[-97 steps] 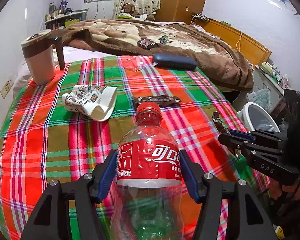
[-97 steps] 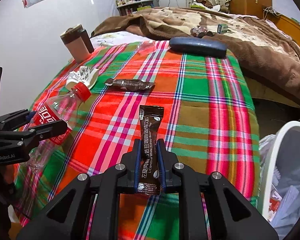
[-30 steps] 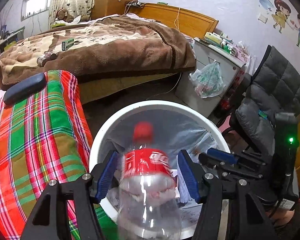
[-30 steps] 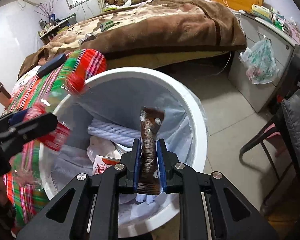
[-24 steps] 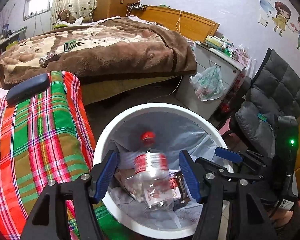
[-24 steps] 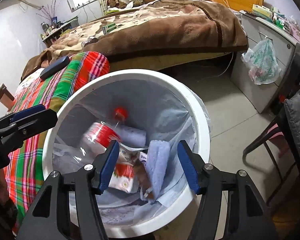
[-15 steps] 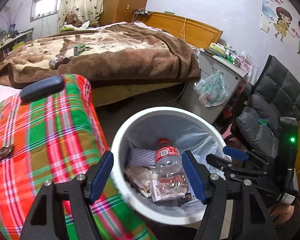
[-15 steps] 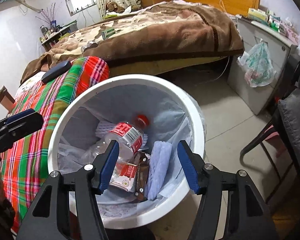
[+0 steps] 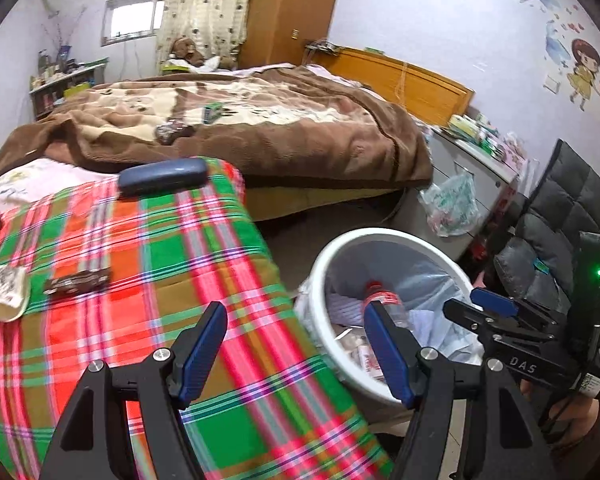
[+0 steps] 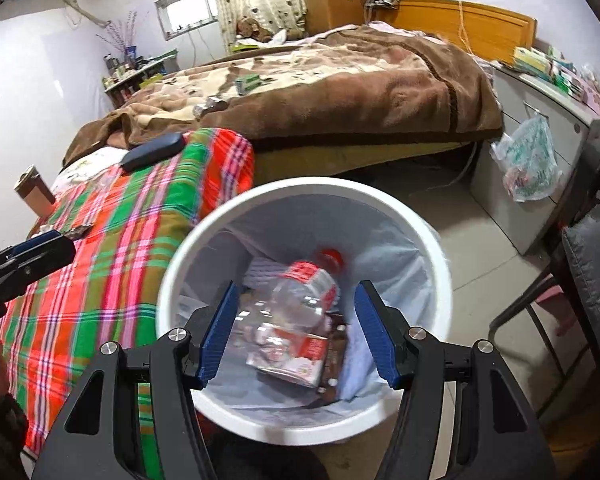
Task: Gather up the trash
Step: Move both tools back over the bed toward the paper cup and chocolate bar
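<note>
Trash already lies in the white bin point(image 10: 440, 264): a clear plastic bottle point(image 10: 300, 300) with a red cap and red label rests on its side on top of crumpled wrappers and a pale blue cloth, inside the bin's thin plastic liner. The bin stands on the floor just beside the right-hand edge of the bench point(image 9: 204, 248), which is covered with a red, green and orange plaid cloth.

Two pieces of trash are on the bench near its left edge: a dark snack wrapper point(image 9: 77, 280) lying flat, and just to its left a crumpled white paper cup point(image 9: 7, 293). A dark blue glasses case point(image 9: 163, 176) sits at the far edge of the bench, close to the brown blanket point(image 9: 300, 136) of the bed behind it.

The left tongs point(image 9: 296, 350) are spread with nothing between them, hanging over the bench's right edge next to the bin. The right tongs point(image 10: 296, 334) are spread too, empty, and poised above the bin's mouth.
</note>
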Demonstrator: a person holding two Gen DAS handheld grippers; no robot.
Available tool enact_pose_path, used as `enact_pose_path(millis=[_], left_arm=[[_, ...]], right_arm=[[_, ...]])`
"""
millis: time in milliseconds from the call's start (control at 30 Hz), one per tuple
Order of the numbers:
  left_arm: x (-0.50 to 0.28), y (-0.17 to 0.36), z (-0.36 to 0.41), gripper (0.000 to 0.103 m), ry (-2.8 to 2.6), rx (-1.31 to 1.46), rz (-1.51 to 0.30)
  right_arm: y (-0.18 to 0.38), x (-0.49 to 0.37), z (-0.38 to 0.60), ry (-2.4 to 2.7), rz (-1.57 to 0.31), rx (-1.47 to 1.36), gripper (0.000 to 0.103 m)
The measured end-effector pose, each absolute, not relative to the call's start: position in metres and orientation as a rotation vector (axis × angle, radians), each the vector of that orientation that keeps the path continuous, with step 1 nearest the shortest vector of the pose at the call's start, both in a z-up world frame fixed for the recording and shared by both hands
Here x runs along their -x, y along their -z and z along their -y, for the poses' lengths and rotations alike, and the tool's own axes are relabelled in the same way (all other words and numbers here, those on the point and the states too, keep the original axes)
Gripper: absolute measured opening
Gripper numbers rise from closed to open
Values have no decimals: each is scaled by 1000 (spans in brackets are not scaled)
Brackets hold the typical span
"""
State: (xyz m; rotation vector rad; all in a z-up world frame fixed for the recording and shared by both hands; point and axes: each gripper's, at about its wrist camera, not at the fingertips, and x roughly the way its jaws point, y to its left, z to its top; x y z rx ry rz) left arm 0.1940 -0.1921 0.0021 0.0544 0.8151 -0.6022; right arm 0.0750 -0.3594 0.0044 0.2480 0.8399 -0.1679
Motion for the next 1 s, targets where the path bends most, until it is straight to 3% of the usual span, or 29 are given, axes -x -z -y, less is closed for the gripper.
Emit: enact_pose_path(millis=[1000], left_arm=[[-264, 19, -47, 71, 171, 156, -823]], right_arm=[[-1, -172, 192, -253, -846, -9, 62]])
